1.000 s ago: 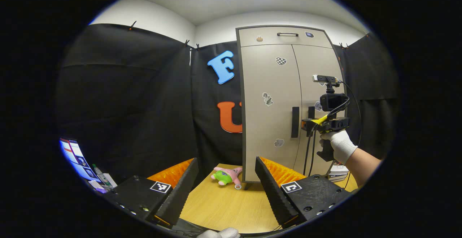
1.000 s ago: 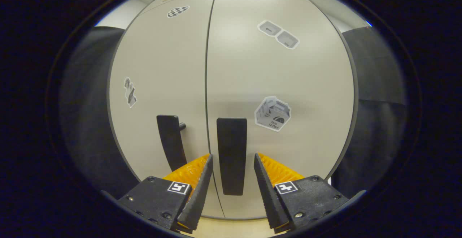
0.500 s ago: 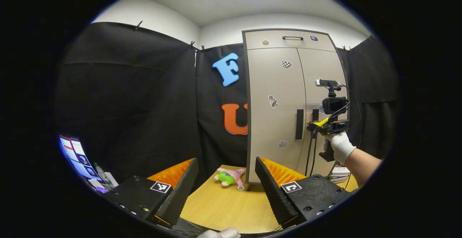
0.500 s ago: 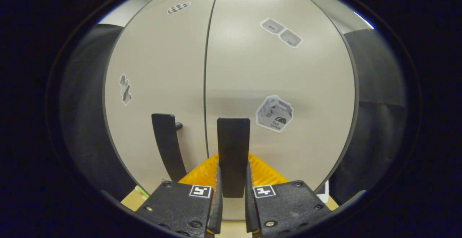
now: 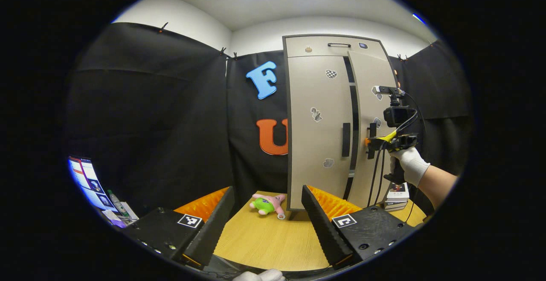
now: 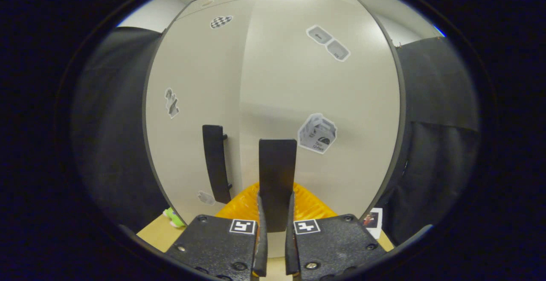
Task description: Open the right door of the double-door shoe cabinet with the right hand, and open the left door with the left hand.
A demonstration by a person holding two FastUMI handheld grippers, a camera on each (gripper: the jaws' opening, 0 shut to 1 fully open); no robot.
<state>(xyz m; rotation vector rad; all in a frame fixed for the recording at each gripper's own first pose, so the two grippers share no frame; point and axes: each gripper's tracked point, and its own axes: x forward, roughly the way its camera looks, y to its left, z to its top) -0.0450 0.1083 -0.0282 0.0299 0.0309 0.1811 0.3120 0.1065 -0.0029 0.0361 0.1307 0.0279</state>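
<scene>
Pulling the right door (image 5: pixel 372 114) of the shoe cabinet (image 5: pixel 337 46) ajar, the right gripper (image 6: pixel 273 234) clamps its black handle (image 6: pixel 277 178). At 7 o'clock the left gripper (image 5: pixel 266 217) waits spread wide; next it must reach the left door's handle (image 5: pixel 346 139).

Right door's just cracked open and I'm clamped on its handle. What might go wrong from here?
1. The right tongs pinch only the lower end of the black bar handle; pulling off-arc may slip them off.
2. The beige right door swings toward the stacked boxes beside the cabinet and might hit them.
</scene>
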